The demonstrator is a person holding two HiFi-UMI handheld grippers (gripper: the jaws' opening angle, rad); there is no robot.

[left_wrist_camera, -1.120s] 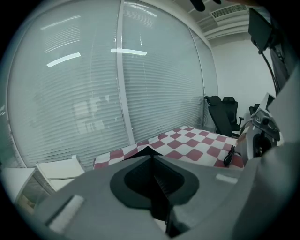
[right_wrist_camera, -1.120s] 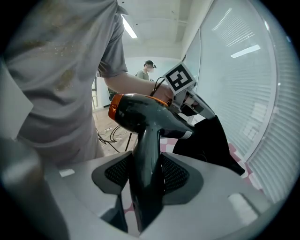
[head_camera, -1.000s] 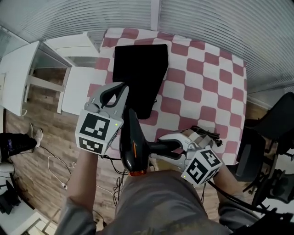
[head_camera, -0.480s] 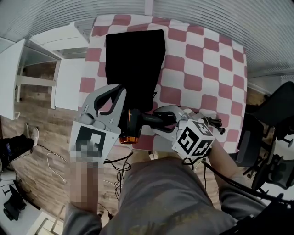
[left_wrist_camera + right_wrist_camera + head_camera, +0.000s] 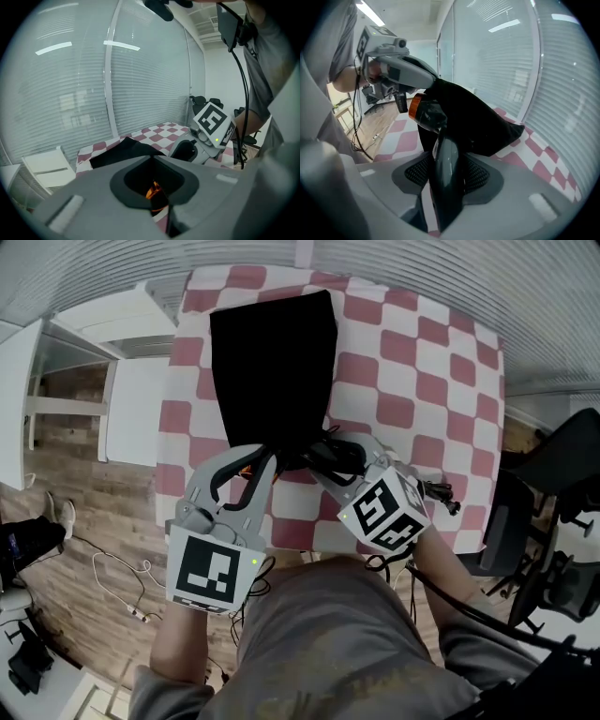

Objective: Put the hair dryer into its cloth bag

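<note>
The black cloth bag (image 5: 272, 362) lies on the red-and-white checked table (image 5: 412, 381), its mouth toward me. My left gripper (image 5: 265, 461) is shut on the bag's near edge and holds it lifted like a tent (image 5: 478, 122). The black hair dryer (image 5: 330, 452) has an orange ring (image 5: 415, 107) and sits with its head at the bag's mouth. My right gripper (image 5: 323, 463) is shut on the dryer's handle (image 5: 446, 173), which stands between the ribbed pads. Through the left jaws only black cloth and a glint of the orange ring (image 5: 152, 191) show.
White furniture (image 5: 131, 362) stands left of the table and a black office chair (image 5: 562, 484) to the right. The dryer's cord (image 5: 436, 498) lies near the table's front right edge. Cables (image 5: 112, 577) trail on the wooden floor. Blinds close off the far side.
The right gripper has swung and rolled the dryer from pointing at me round to the bag's mouth, lower and farther forward. The left gripper has shifted along the bag's near edge.
</note>
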